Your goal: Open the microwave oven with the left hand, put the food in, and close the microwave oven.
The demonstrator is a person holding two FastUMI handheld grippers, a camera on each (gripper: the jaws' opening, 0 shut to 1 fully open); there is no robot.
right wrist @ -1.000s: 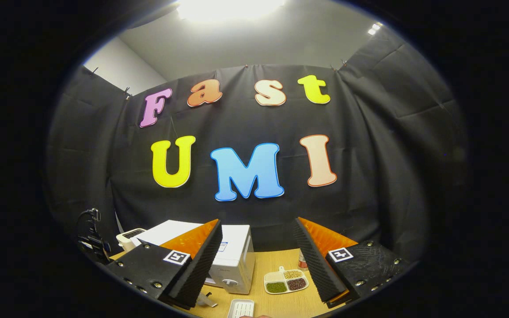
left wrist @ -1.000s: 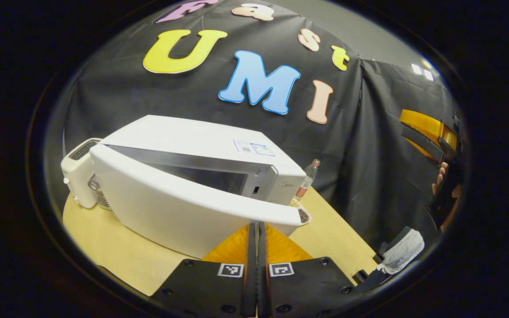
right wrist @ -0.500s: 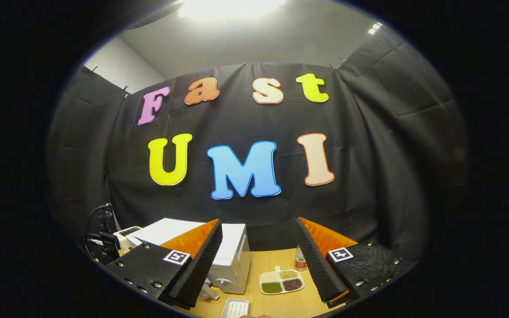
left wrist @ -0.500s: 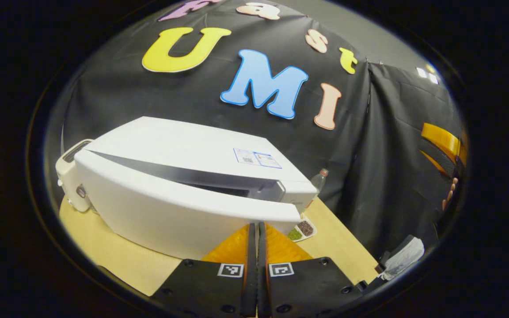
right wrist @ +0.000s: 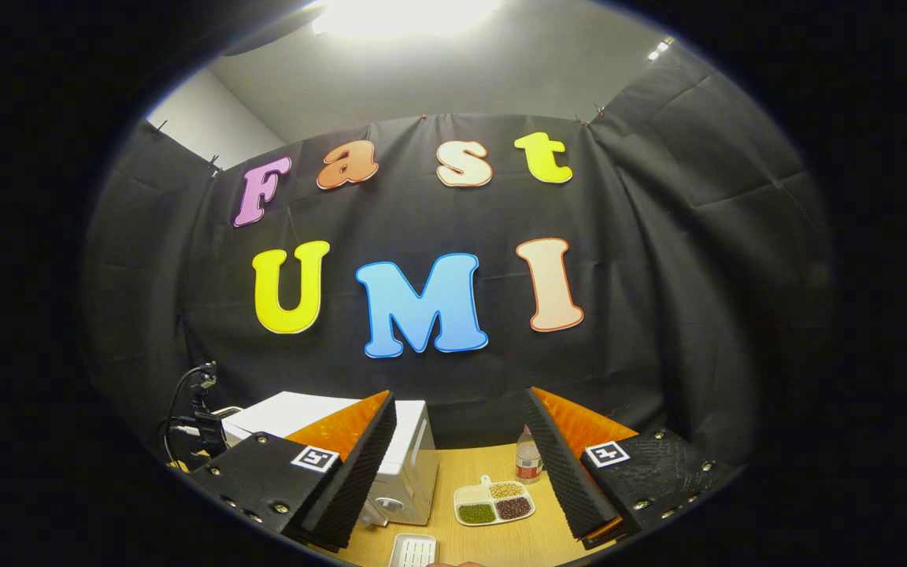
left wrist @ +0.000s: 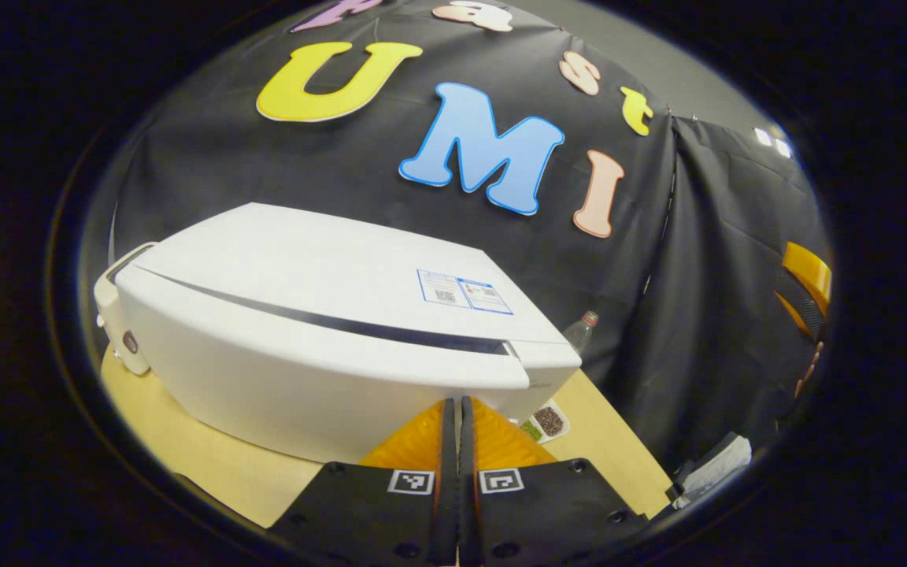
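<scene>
The step in hand looks like the closing of the microwave oven (left wrist: 320,315): in the left gripper view its door (left wrist: 296,378) lies almost flush with the body, only a thin dark seam showing along the top edge, so what remains is probably a last firm push. To do it well, press straight into the door face near its free end, away from the hinge, and keep the push level so the latch catches without the oven sliding back across the desk (left wrist: 209,465); then draw the claw straight off. The left claw (left wrist: 457,409) has its two fingers pressed together with nothing between them, and their tips sit right at the lower edge of the door; whether they truly touch it I cannot tell. The right claw (right wrist: 460,441) is held high and spread wide, holding nothing and touching nothing. The food is hidden, presumably inside the oven. A divided dish of beans (right wrist: 493,504) lies on the desk just beside the oven, a bottle (right wrist: 529,461) behind it toward the far edge, and a small white tray (right wrist: 414,550) near the front edge.
</scene>
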